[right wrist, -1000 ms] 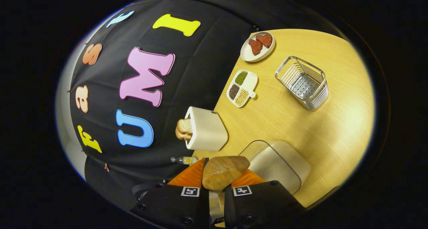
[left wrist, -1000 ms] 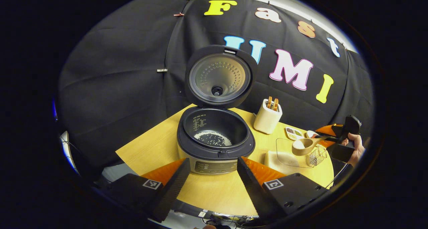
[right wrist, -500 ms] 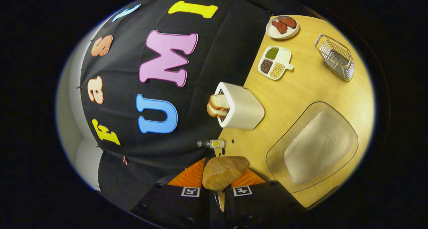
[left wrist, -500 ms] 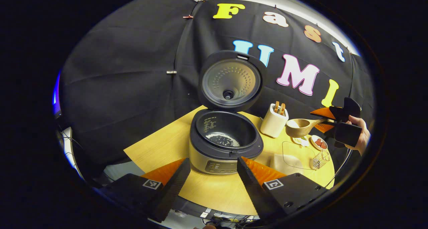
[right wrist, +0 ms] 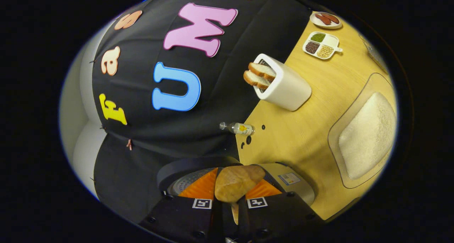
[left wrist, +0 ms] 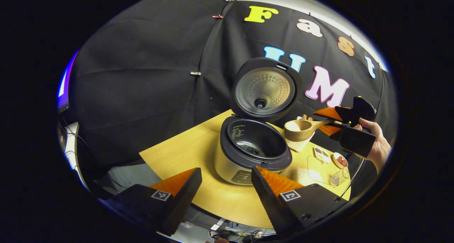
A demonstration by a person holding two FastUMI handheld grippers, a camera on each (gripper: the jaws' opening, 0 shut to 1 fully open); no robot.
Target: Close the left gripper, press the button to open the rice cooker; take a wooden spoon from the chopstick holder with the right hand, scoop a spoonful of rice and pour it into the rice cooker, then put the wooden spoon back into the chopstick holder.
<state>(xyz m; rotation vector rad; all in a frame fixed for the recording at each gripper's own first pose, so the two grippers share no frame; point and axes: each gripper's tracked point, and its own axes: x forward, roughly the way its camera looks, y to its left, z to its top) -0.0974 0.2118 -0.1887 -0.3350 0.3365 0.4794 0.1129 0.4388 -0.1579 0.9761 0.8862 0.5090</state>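
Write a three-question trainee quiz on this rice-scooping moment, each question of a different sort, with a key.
1. True or false: the lid of the round dark rice cooker is closed.
2. Multiple choice: what does the right gripper hold? A) a steel basket B) a round-bowled wooden spoon C) a small bottle
3. Fill in: the clear rectangular container on the pale wooden table holds white ____.

Key:
1. False; the lid stands up and the dark inner pot shows.
2. B; its jaws are shut on the spoon's handle, with the bowl beside the cooker's rim.
3. Rice.
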